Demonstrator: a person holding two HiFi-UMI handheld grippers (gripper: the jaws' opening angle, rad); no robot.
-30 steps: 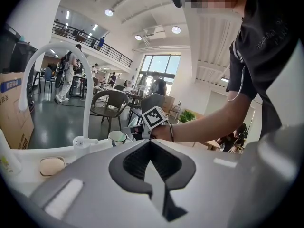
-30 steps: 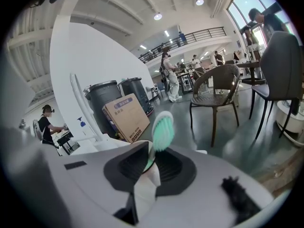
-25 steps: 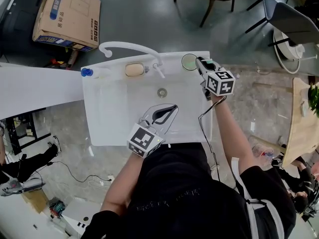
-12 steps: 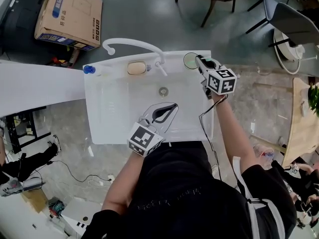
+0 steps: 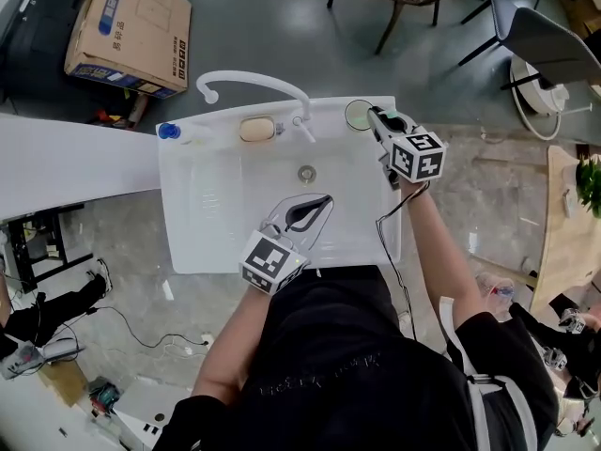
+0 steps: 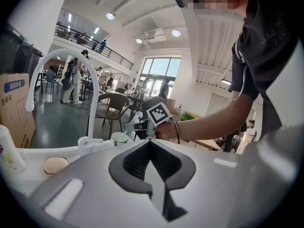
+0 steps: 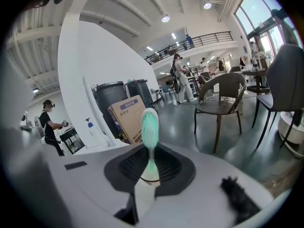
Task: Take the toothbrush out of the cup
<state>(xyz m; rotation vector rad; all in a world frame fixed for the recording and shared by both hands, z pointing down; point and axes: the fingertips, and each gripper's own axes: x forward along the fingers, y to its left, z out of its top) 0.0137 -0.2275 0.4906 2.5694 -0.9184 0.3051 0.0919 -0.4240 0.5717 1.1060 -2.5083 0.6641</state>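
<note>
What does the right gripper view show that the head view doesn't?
Only the right gripper view: the toothbrush, green bristles up, clamped in the right gripper. Only the head view: the cup on the sink rim beside that gripper, and the left gripper over the basin. Both: the cardboard box on the floor.

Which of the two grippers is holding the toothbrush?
The right gripper, by the cup: its jaws pinch the green-headed toothbrush. The left gripper is shut on nothing, over the sink.

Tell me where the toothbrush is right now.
The toothbrush is clamped in the right claw, which the head view shows beside the cup at the sink's far right corner.
</note>
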